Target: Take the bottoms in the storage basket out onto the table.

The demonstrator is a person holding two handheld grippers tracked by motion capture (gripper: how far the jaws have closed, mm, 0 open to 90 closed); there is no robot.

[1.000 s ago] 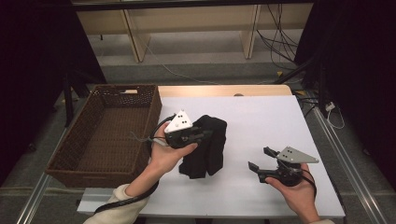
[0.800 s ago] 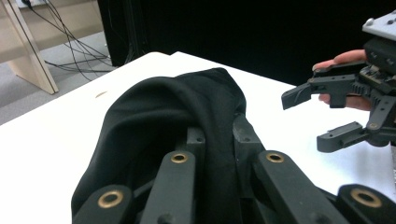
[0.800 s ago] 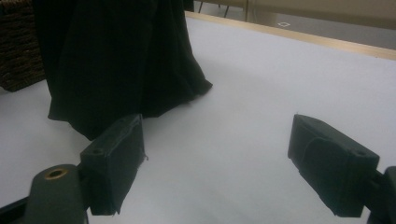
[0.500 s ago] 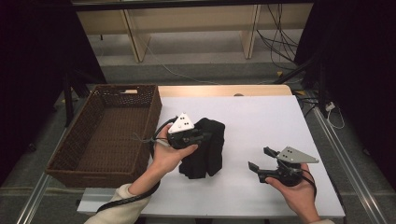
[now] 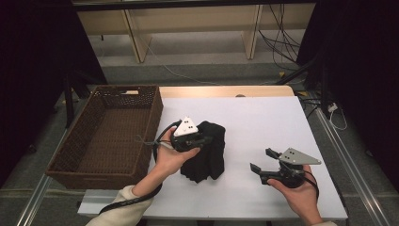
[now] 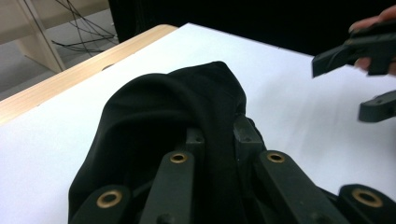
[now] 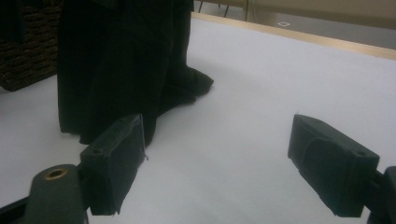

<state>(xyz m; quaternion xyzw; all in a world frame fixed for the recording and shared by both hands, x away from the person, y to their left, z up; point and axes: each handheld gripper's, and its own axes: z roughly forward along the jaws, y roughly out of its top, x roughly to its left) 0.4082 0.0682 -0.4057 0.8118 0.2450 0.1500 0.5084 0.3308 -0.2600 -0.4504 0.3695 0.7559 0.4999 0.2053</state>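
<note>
A black cloth (image 5: 210, 157) hangs in a bunch from my left gripper (image 5: 203, 140), its lower end resting on the white table (image 5: 268, 117). In the left gripper view, the left gripper (image 6: 219, 136) is shut on a fold of the black cloth (image 6: 163, 102), which drapes over the jaws. My right gripper (image 5: 261, 160) is held low over the table to the right of the cloth, open, with nothing in it. The right gripper view has the right gripper (image 7: 224, 161) wide apart over bare table, and the black cloth (image 7: 116, 60) hangs ahead at the left.
A brown wicker basket (image 5: 63, 162) stands off the table's left side, with nothing inside it. A wooden strip (image 5: 221, 91) runs along the table's far edge. Cables lie on the floor beyond. The right gripper (image 6: 341, 88) appears at the left gripper view's right edge.
My left gripper has sunk slightly with the black cloth still in it. The right gripper has stayed where it was.
</note>
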